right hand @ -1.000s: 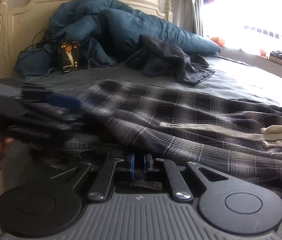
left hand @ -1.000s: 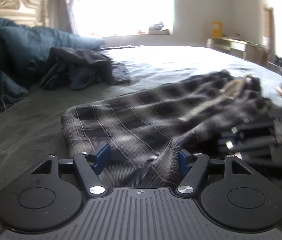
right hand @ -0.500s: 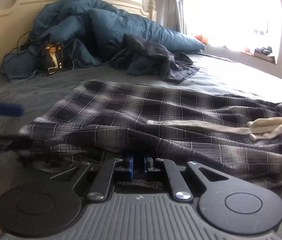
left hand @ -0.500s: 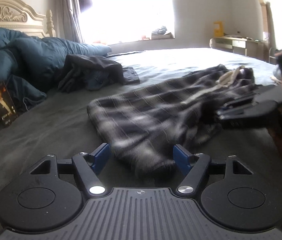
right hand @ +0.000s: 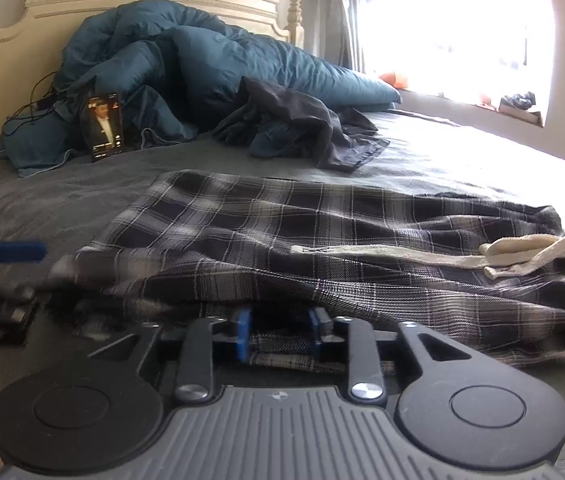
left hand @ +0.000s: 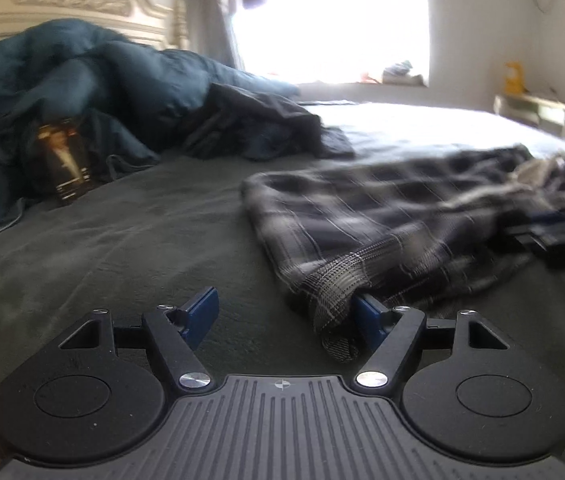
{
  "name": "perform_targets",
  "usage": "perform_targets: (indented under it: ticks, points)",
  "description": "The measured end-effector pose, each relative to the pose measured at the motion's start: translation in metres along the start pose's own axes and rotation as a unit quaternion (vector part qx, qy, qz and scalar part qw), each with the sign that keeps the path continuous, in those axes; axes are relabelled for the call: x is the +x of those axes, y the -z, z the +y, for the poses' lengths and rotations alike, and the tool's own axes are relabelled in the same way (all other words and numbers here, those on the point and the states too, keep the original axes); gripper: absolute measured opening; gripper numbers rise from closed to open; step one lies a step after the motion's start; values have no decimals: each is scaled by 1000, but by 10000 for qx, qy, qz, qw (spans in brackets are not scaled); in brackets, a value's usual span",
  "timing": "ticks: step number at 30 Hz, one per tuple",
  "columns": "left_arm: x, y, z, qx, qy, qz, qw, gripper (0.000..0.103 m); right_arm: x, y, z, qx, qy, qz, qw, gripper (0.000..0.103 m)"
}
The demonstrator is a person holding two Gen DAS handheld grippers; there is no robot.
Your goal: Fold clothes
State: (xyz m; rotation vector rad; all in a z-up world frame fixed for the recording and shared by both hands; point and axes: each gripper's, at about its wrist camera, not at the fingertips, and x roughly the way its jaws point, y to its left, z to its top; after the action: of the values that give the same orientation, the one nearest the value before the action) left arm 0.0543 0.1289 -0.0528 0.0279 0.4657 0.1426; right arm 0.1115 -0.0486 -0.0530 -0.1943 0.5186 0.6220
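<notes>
Your right gripper (right hand: 280,334) has just been opening its jaws, releasing the dark plaid flannel trousers (right hand: 322,236) (probably laid for folding); left gripper (left hand: 282,312) jaws spread.

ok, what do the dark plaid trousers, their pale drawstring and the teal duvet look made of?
Dark plaid trousers: looks like thin woven cotton or flannel, matte; it drapes in soft creases with a yarn-dyed check. Pale drawstring: flat off-white woven tape, probably cotton, stitched end visible. Teal duvet: smooth shell with a slight sheen and puffy quilted folds, likely polyester or fine cotton; the fill is hidden.
</notes>
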Motion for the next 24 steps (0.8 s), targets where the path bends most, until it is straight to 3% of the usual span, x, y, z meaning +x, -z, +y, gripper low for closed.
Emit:
perform_targets:
  ticks: [6, 8, 11, 14, 17, 24]
  points:
    - [-1, 8, 0, -33, -176, -85, 9998, 76, -27, -3, 15, -647, -566, -429, 9954, 41]
    - [0, 9, 3, -113, -175, -65, 9998, 77, -23, -7, 25, -905, -502, -559, 9931, 41]
    - [0, 11, 5, -148, -207, -77, 9996, 79, 3, -8, 36, -1177, -234, -317, 9923, 40]
    - [1, 15, 5, -196, -218, -70, 9995, 81, 31, 1, 30, -1085, 21, 3, 9941, 38]
    - [2, 18, 6, -268, -198, -86, 9994, 81, 31, -1, 30, -1023, 237, -37, 9945, 38]
    - [-17, 18, 23, -615, 376, 88, 9974, 81, 36, 2, 28, -1036, 368, 4, 9939, 38]
